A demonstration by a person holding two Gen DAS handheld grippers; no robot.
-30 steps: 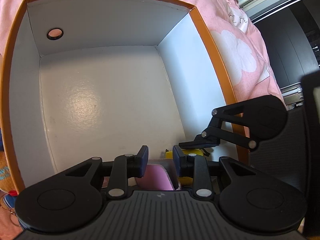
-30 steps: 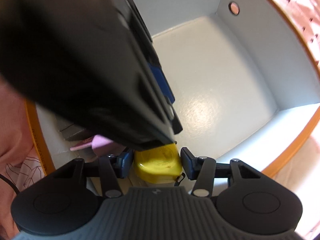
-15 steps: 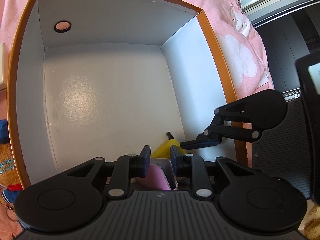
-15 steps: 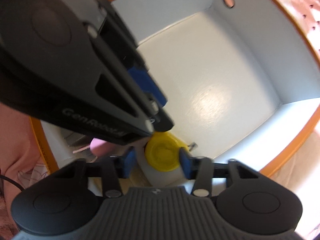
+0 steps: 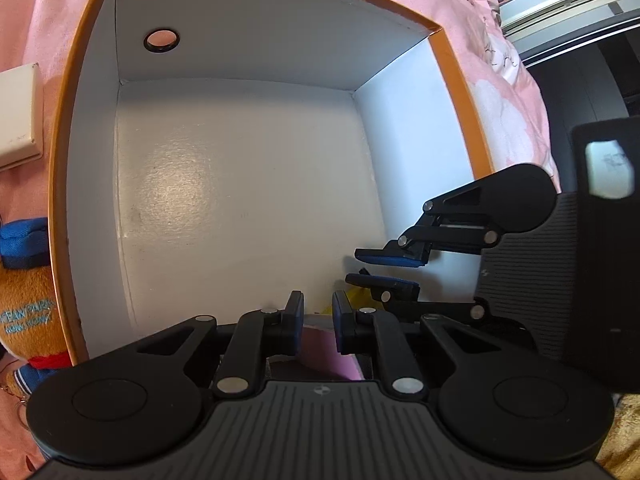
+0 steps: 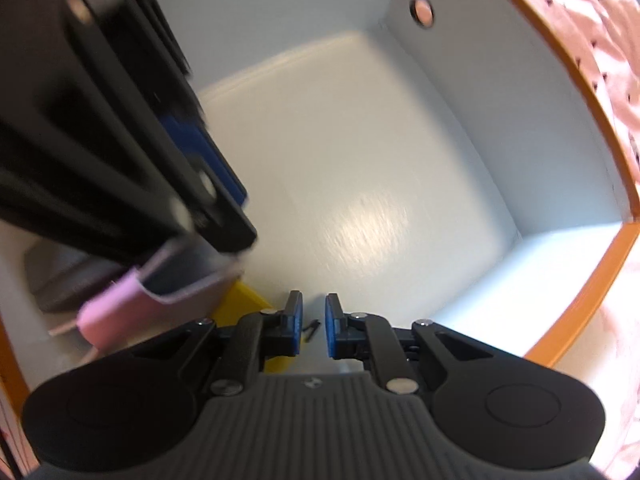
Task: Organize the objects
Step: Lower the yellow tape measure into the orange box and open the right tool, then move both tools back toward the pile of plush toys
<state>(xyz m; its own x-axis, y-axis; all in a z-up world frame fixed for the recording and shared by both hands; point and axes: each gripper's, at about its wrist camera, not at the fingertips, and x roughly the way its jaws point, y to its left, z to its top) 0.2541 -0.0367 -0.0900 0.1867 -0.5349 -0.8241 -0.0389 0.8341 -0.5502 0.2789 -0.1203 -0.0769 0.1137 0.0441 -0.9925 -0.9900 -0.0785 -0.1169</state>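
Pink bedding [image 5: 496, 92] under everything; the orange-rimmed box [image 5: 456, 76] with white inside sits on it, floor mostly bare. All the contents are packed into the near corner, which I read as deliberate, leaving the far floor free for more items.

Left hand-held gripper [image 5: 317, 320]: jaws at their narrowest, clamped on the pink item [image 5: 320, 350]. From the right wrist view it looks like a pink case or pouch [image 6: 120, 304] with a grey face, held tilted over the corner. Can't name it more exactly, that view is blurred. Judging it's being set down against the near wall, beside a dark grey object [image 6: 60, 280] already lying there.

Right hand-held gripper [image 6: 313, 326]: pointing down into the box, jaws closing, nearly together. Nothing between the pads except a thin dark bit I can't identify. Yellow object [image 6: 244, 304] sits on the box floor just left of it, not gripped.

Writing: plush toy [image 5: 24, 300] outside the box on the left reads "OCEAN PARK HONG KONG". Cream-coloured box [image 5: 18, 116] far left, no readable label. Round hole [image 5: 161, 41] in the far wall, probably a finger pull.
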